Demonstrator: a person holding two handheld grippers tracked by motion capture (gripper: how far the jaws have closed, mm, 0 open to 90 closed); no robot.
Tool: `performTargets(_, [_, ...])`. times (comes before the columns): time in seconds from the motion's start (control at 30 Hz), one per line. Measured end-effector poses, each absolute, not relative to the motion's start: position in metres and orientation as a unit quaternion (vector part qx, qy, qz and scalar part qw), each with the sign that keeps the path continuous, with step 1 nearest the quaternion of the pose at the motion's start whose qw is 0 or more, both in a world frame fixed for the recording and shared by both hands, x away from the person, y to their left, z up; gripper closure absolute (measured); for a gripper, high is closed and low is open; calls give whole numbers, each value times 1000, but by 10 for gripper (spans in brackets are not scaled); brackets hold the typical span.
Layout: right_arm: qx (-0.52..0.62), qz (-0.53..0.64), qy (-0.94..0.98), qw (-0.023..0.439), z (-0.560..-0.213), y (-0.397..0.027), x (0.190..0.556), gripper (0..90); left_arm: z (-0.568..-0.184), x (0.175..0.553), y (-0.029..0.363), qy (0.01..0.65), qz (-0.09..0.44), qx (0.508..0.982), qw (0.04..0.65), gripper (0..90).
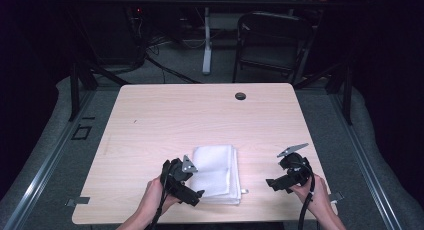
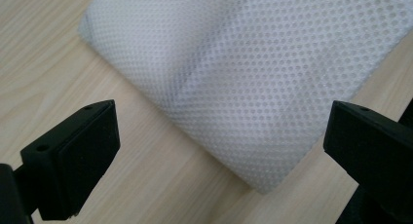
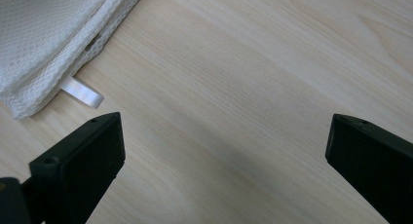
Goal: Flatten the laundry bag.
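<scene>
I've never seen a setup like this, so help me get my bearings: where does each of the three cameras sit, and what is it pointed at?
High view: fixed above the near edge, looking forward and down on the pale wooden table; both forearms, left gripper and right gripper show.
Left gripper view: rides the left gripper, facing the folded white mesh cloth between its open black jaws.
Right gripper view: rides the right gripper, facing bare wood, open jaws, the cloth's corner and white ribbon loop.
Shared: all show the cloth and table.
</scene>
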State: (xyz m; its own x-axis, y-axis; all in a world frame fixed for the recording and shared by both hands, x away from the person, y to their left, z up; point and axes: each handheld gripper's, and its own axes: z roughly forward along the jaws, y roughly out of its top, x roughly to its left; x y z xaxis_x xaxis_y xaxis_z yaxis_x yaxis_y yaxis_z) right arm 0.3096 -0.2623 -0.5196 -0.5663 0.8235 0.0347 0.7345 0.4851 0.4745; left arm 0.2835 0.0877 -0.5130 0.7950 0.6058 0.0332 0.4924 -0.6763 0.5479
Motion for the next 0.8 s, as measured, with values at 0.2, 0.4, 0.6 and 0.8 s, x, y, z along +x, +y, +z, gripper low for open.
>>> performTargets(0.2, [459,229,853,97,-520,-261,309,8,-518,279,73,282,98,917,265,0])
performTargets(0.4, [458,229,854,90,-521,-260,310,9,-521,276,59,259,93,926,259,0])
performTargets(0.6, [456,223,857,92,-521,-260,310,12,-525,274,42,240,92,933,253,0])
performTargets(0.8, [456,224,856,90,-521,-260,310,13,-531,275,28,237,101,935,242,7])
